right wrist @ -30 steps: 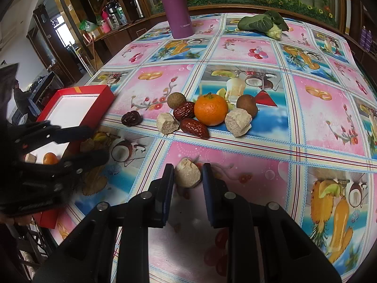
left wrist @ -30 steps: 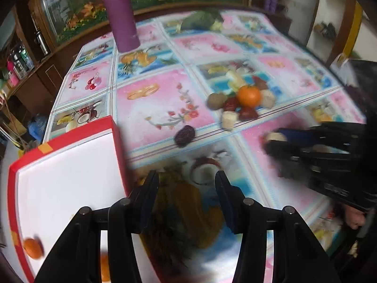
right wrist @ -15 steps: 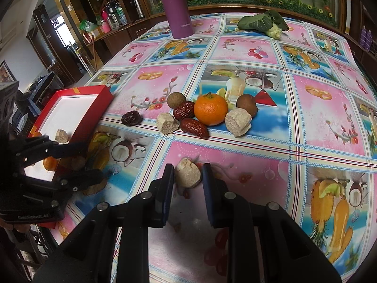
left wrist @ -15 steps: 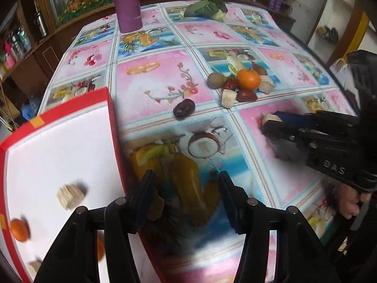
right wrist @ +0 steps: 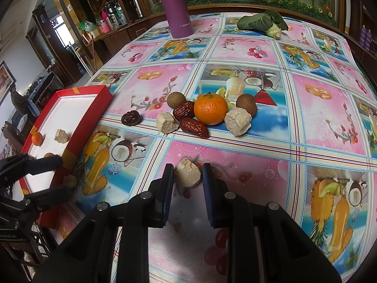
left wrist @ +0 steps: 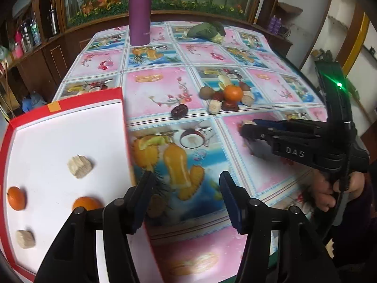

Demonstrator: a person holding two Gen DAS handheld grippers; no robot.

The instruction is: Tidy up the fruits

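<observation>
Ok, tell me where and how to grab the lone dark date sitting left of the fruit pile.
Take the dark date across its short width, coming from above with the empty left gripper. It lies flat on the tablecloth, apart from the pile and nearest the red tray, so both its long sides look free for the fingers.

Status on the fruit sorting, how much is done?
Partly done. The red box holds two oranges and two beige chunks. In hand: the right tool is shut on another beige chunk; the left tool is open and empty beside the box. Left: the pile around the big orange, namely dates, brown round fruits, two chunks, plus the lone dark date.
</observation>
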